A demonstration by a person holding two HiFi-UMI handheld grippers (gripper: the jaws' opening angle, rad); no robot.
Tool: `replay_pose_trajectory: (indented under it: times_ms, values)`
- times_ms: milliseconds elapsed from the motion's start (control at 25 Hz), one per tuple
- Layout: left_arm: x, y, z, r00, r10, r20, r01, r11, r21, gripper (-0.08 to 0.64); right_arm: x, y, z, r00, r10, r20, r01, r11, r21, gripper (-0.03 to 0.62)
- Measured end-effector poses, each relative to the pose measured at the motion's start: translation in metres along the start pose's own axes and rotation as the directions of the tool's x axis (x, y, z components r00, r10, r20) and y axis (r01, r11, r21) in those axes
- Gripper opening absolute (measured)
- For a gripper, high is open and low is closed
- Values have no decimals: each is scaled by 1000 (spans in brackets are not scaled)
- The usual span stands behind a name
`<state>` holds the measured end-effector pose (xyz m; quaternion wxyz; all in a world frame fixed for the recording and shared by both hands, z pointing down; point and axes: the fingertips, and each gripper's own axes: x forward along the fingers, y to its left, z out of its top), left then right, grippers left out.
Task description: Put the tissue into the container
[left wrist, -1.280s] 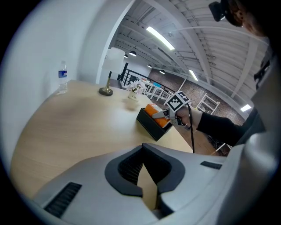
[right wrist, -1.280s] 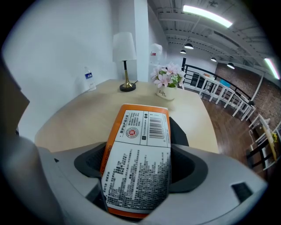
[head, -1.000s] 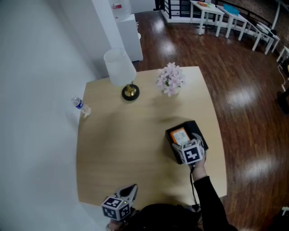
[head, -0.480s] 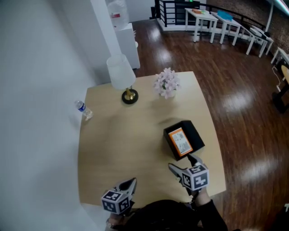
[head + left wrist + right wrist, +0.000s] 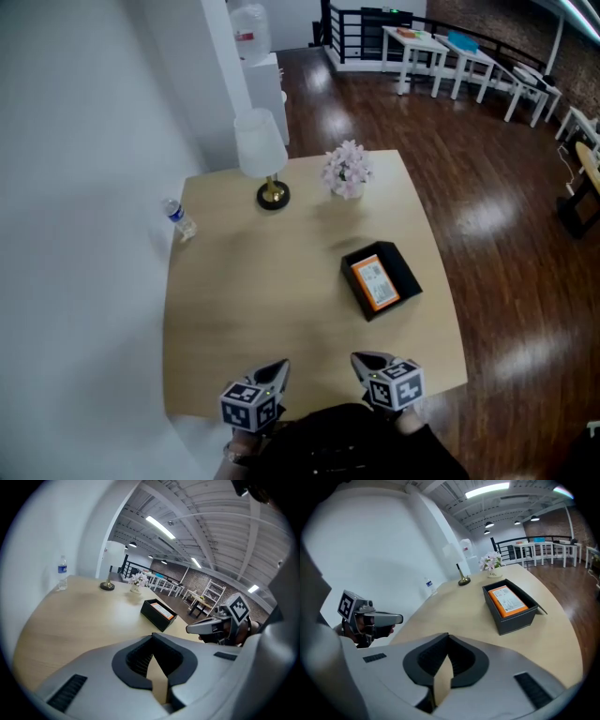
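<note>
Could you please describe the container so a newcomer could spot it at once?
On the light wooden table, look toward its right side, in front of the flowers. The container is the open black box holding an orange packet, the only dark box there.

The tabletop [image 5: 272, 291] is pale, smooth matt wood — on it the container [image 5: 403, 272] looks matt black, the lamp base [image 5: 273, 196] polished brass; the floor [image 5: 506, 216] around the tabletop is dark glossy wood.
</note>
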<state>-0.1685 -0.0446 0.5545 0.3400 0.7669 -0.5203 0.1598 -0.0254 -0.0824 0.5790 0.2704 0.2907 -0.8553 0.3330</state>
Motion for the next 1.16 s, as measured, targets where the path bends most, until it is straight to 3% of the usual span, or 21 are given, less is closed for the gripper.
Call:
replay_pose_trajectory:
  times_ms: [280, 1160]
  values:
    - [0, -3, -19, 1000, -4, -27, 5, 999, 52, 5, 7, 19, -15, 999, 8, -46, -13, 994, -106, 2]
    - [-7, 4, -12, 1000, 16, -3, -16, 999, 45, 5, 13, 31, -9, 996, 50, -68, -59, 988, -140, 2]
